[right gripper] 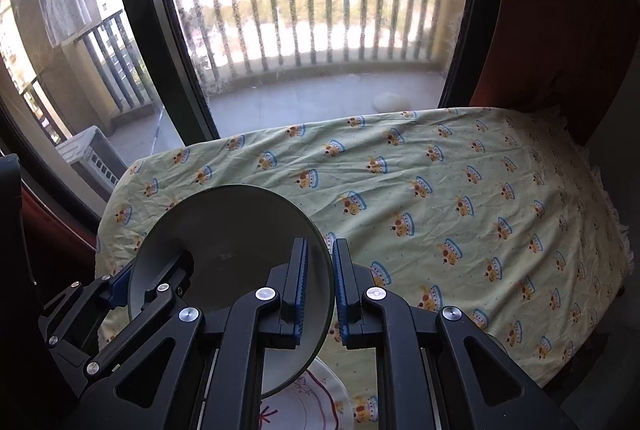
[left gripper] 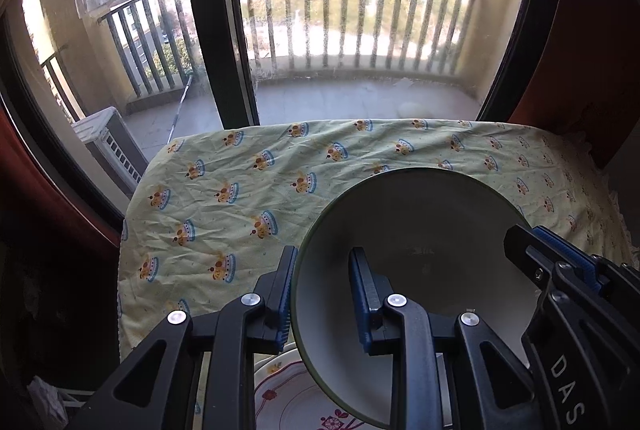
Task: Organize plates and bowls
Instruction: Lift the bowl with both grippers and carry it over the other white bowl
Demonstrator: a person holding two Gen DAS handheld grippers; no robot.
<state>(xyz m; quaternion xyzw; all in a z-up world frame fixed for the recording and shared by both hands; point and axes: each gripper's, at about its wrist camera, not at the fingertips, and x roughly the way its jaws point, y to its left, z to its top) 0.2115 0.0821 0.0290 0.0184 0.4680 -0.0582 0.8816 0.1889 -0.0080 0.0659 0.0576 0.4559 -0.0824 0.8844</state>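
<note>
A grey-green bowl [left gripper: 420,222] [right gripper: 232,222] hangs tilted above the table, carried by both grippers at opposite sides. My left gripper [left gripper: 324,254] is shut on its left rim, one finger inside and one outside. In the right wrist view that same gripper [right gripper: 160,266] shows at the bowl's far side. My right gripper [right gripper: 320,246] is shut on the right rim and appears in the left wrist view as well [left gripper: 524,234]. Just below the bowl a white plate with a red floral pattern [left gripper: 296,398] [right gripper: 312,402] lies on the cloth, mostly hidden.
The table wears a wrinkled pale-yellow cloth with crown prints [left gripper: 240,189] [right gripper: 440,189]. Behind it stands a dark-framed glass door [left gripper: 216,29] onto a balcony with a railing [right gripper: 320,9]. A red-brown panel [right gripper: 552,29] rises at the back right.
</note>
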